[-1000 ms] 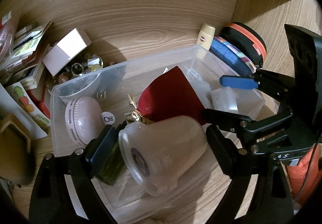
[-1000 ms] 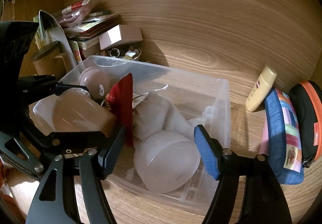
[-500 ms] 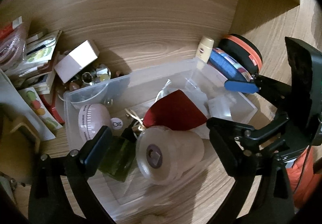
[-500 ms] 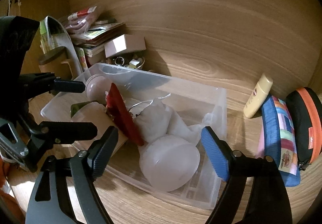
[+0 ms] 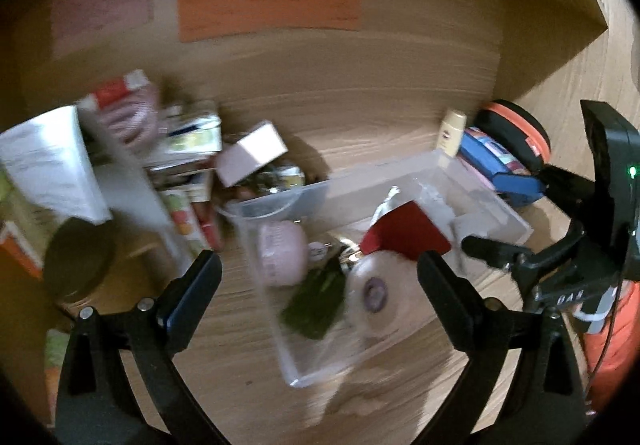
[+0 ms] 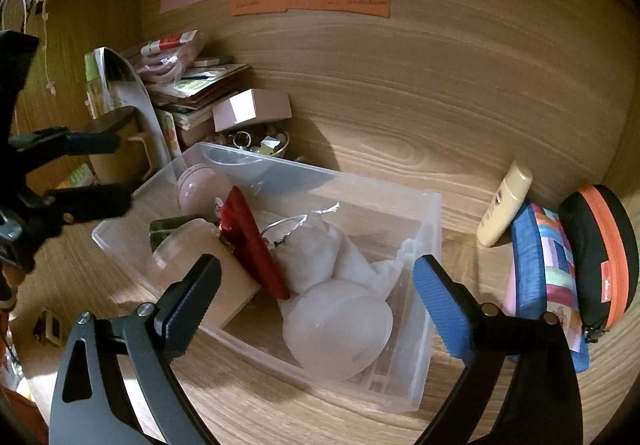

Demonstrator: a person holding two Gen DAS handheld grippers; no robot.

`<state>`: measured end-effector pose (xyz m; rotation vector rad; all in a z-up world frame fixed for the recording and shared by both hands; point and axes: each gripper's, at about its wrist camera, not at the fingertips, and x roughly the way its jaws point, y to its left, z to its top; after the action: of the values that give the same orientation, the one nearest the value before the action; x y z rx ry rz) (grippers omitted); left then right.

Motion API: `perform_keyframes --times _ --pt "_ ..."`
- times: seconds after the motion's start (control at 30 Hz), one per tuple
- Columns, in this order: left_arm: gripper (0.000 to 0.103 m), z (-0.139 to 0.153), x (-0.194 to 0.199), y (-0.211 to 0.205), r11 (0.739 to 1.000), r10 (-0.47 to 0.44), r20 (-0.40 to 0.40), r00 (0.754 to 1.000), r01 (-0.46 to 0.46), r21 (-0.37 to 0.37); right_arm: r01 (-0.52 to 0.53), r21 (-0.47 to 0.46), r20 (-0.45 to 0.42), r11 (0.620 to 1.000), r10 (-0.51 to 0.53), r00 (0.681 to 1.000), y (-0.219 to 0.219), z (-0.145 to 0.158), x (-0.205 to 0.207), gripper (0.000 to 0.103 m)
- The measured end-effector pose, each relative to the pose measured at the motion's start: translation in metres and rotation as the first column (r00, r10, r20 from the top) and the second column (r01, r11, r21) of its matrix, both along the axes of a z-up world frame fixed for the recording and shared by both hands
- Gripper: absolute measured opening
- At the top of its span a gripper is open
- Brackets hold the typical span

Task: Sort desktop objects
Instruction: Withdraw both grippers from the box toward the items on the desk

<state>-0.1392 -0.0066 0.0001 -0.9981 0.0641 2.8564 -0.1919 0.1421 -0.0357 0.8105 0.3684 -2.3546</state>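
Observation:
A clear plastic bin (image 6: 430, 245) stands on the wooden desk and shows in the blurred left wrist view too (image 5: 516, 223). In it lie a translucent white cup (image 5: 376, 291), a pink round case (image 5: 280, 259), a red pouch (image 6: 250, 243), a green item (image 5: 316, 303), a crumpled bag (image 6: 316, 257) and a frosted round lid (image 6: 340, 327). My left gripper (image 5: 320, 293) is open and empty, raised above the bin's near end. My right gripper (image 6: 316, 289) is open and empty over the bin's middle.
A cream tube (image 6: 506, 203), a blue patterned pouch (image 6: 544, 277) and a black-and-orange case (image 6: 604, 261) lie right of the bin. Books, a small pink box (image 6: 252, 109), a trinket bowl and a tan mug (image 6: 120, 149) crowd the back left. Sticky notes hang on the back wall.
My left gripper let go of the translucent cup, which now lies in the bin, and has pulled up and back. My right gripper has also risen a little.

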Motion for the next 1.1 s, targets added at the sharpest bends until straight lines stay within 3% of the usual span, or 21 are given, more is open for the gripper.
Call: perform_keyframes --times 0.13,0.5,0.83,1.1 --pt "0.099 0.003 0.020 -0.010 0.999 0.032 -0.033 0.999 -0.033 -0.036 0.017 -0.004 -0.012 1.000 -0.017 1.000 -0.001 0.010 0.008 0.096" --pt "0.100 -0.004 0.066 -0.043 0.996 0.085 -0.038 0.996 -0.086 -0.027 0.032 -0.020 -0.076 0.999 -0.033 0.997 -0.003 0.031 0.064 0.103" --pt "0.100 -0.024 0.105 -0.054 0.994 0.102 -0.015 0.995 -0.102 -0.041 -0.002 -0.017 -0.076 1.000 0.001 0.997 -0.021 0.021 0.103 0.103" --pt "0.100 -0.049 0.130 -0.050 0.996 0.082 0.027 0.996 -0.081 -0.044 -0.005 -0.026 -0.015 1.000 0.005 1.000 -0.024 -0.003 0.114 0.103"
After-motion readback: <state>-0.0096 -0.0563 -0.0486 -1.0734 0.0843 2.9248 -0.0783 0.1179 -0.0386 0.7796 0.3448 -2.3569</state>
